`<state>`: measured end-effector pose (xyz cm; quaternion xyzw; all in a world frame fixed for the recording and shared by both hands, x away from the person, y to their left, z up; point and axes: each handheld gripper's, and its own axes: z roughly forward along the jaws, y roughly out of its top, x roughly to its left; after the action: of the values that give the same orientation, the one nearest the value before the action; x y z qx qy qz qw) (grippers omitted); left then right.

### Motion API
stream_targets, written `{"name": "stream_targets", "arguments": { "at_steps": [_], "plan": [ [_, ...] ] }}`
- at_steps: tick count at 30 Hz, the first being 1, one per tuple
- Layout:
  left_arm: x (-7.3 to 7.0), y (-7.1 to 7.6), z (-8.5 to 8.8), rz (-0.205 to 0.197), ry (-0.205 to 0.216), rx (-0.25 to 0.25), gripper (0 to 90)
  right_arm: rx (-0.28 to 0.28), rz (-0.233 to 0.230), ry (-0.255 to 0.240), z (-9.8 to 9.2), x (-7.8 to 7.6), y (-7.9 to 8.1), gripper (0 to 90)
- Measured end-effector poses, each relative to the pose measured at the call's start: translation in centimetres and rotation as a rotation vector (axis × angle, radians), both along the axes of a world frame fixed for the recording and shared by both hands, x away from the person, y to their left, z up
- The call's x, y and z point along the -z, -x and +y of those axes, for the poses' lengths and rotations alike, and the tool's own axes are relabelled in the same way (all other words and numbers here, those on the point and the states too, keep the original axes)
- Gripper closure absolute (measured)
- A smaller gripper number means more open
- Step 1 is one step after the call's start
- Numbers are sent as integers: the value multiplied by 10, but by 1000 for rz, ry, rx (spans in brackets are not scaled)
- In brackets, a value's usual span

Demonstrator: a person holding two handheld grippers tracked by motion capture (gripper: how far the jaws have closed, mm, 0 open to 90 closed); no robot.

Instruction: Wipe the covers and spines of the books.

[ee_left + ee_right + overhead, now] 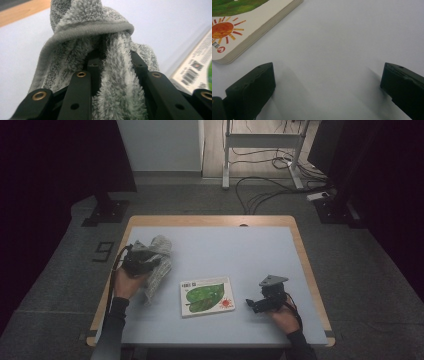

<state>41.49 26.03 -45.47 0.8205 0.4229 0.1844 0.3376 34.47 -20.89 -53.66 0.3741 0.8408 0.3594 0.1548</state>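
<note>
The left gripper (145, 260) is clamping a grey fluffy towel (159, 265), its jaws pressing into the bunched pile, at about nine o'clock on the desk (240, 250). The towel is draping down onto the surface beside the hand. The right gripper (255, 304) is resting near four o'clock with its jaws standing wide apart around nothing, just beside a picture book (207, 296) lying flat near the centre.

1. Dim room frames the pale grey-blue tabletop (240, 255), its far floor lit brighter.
2. Fluffy grey towel (100, 50) sharp up close; the white board book (197, 70) blurs at the edge.
3. Soft shadows trail the right gripper's black jaws.
</note>
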Motion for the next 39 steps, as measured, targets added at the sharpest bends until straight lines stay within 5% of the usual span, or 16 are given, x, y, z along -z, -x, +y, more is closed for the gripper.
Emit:
{"name": "stream_targets", "arguments": {
  "at_steps": [16,28,39],
  "plan": [
    [48,-11,4,66,25,-35,637,0,0,0,0,0,0,0],
    [28,-3,11,44,65,-67,223,0,0,0,0,0,0,0],
    [3,19,12,2,123,42,99,0,0,0,0,0,0,0]
  ]
}}
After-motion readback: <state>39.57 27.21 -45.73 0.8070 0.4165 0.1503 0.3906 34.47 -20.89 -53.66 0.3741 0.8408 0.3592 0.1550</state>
